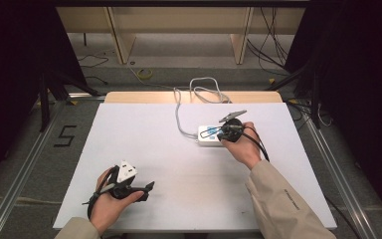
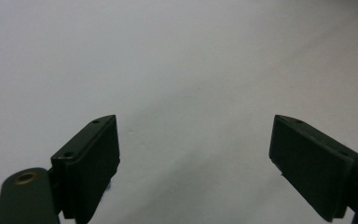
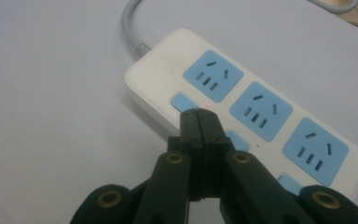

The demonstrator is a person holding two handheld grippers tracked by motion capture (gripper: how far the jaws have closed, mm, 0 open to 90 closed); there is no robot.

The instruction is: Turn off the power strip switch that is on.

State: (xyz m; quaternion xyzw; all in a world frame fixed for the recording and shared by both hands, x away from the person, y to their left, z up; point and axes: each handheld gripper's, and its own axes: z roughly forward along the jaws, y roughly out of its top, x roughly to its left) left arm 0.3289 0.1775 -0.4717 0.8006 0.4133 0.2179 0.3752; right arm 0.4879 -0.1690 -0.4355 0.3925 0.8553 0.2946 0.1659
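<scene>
A white power strip [image 1: 205, 137] with three blue sockets lies right of the table's middle. In the right gripper view the power strip [image 3: 164, 71] runs slantwise, with a blue switch button [image 3: 183, 101] by each socket. My right gripper [image 3: 199, 115] is shut with nothing in it, its tips on the strip right beside the button nearest the cable end. In the high view the right gripper [image 1: 220, 132] sits over the strip. My left gripper [image 1: 147, 191] rests low at the table's front left, and in its own view the left gripper [image 2: 194, 120] stands open over the bare white tabletop.
The strip's grey cable [image 1: 179, 117] runs back and coils [image 1: 206, 89] at the table's far edge. The white table [image 1: 129, 129] spreads wide between the two hands. Beyond it are a wooden frame [image 1: 122, 40] and loose floor cables [image 1: 144, 73].
</scene>
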